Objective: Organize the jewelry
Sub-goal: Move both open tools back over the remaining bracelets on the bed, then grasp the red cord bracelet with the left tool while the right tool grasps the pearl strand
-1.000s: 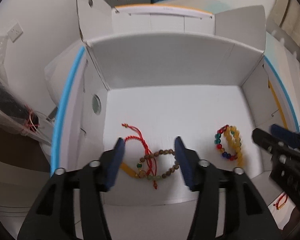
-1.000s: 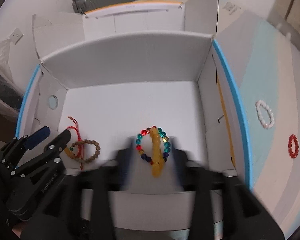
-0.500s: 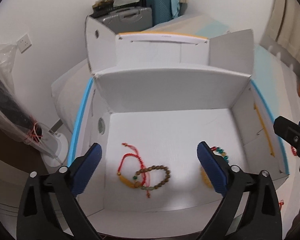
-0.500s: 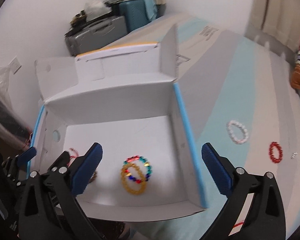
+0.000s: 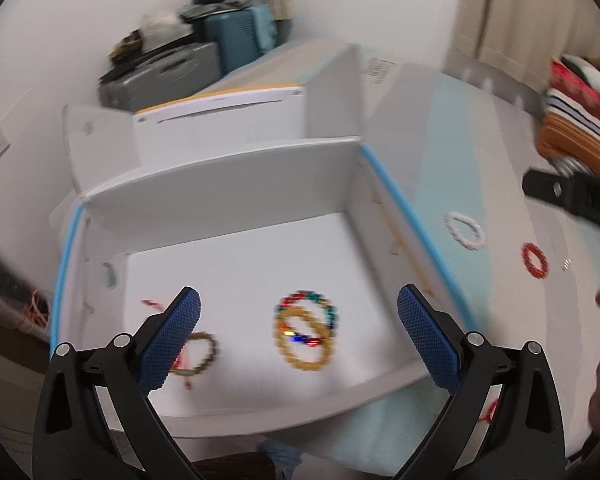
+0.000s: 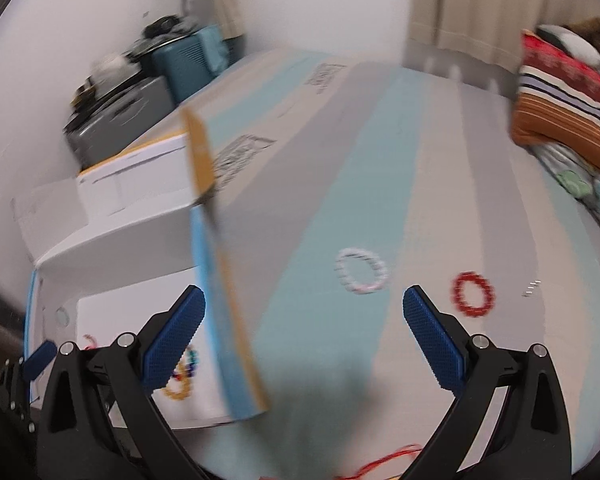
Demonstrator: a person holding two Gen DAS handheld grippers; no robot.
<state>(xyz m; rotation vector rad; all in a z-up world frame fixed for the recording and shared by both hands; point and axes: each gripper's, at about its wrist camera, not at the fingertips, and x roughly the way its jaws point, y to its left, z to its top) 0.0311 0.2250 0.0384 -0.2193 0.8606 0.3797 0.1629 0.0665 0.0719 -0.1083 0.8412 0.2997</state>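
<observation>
White walls close off the room, with pale curtains (image 6: pixel 480 8) at the far right and a stack of suitcases (image 6: pixel 140 92) piled in the back corner. Across most of both views spreads a bed surface (image 6: pixel 380 184) striped in grey and light blue. Folded striped bedding (image 6: pixel 568 92) in red, orange and white sits at its far right edge. On the left part of the surface stands an open white cardboard box (image 5: pixel 228 184) with blue-edged side walls and raised flaps.

Inside the box, on its white floor, lie a yellow bead bracelet overlapped by a multicoloured bead bracelet (image 5: pixel 306 334), and to the left of them a brown bead bracelet (image 5: pixel 206 354) tangled with a red cord; motion blur softens all of these. Outside the box, on the striped surface, a white bead bracelet (image 6: pixel 362 270) and a red bead bracelet (image 6: pixel 473 294) lie near each other, apart from the box.

The left gripper (image 5: pixel 298 332) hangs over the box with its blue pads spread wide, nothing between them touching. The right gripper (image 6: pixel 304 332) is likewise spread wide and empty, above the box's right wall and the surface, just short of the white bracelet.
</observation>
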